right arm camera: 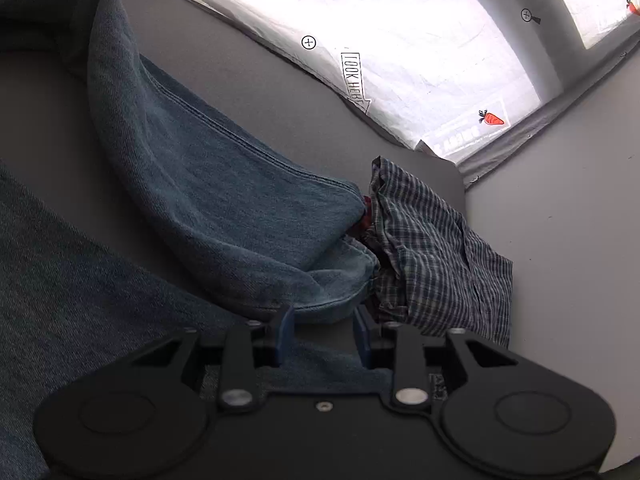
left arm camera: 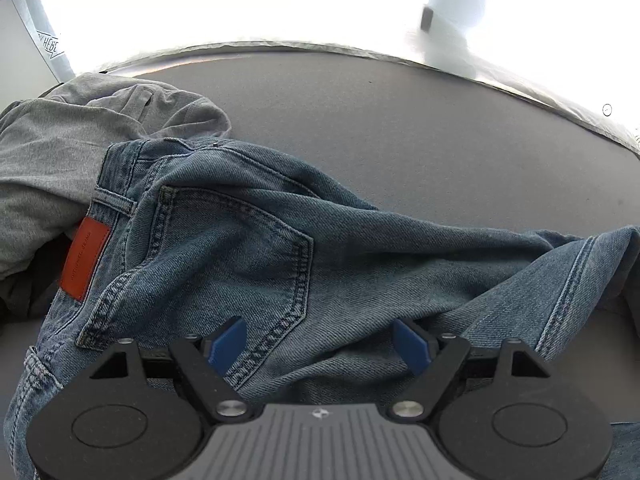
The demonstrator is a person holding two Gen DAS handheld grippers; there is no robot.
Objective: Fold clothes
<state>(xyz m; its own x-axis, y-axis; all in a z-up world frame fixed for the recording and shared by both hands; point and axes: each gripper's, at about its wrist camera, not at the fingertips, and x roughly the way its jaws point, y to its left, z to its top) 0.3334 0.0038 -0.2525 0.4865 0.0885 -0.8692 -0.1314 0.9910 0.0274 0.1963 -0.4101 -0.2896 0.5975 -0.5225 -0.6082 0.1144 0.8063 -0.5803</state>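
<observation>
Blue jeans [left arm camera: 248,240] lie crumpled on the grey surface, back pocket and orange-red waist patch [left arm camera: 85,258] facing up. My left gripper [left arm camera: 320,346] is open just above the seat of the jeans, its blue pads on either side of the pocket's lower corner. In the right wrist view a jeans leg [right arm camera: 224,208] runs from the upper left to its hem at the centre. My right gripper [right arm camera: 323,336] is open, with the hem edge just ahead of and between its blue pads.
A grey garment [left arm camera: 60,152] lies bunched to the left of the jeans waist. A plaid shirt [right arm camera: 436,252] lies crumpled right of the hem. A bright white printed sheet [right arm camera: 400,48] borders the grey surface [left arm camera: 400,140] at the far side.
</observation>
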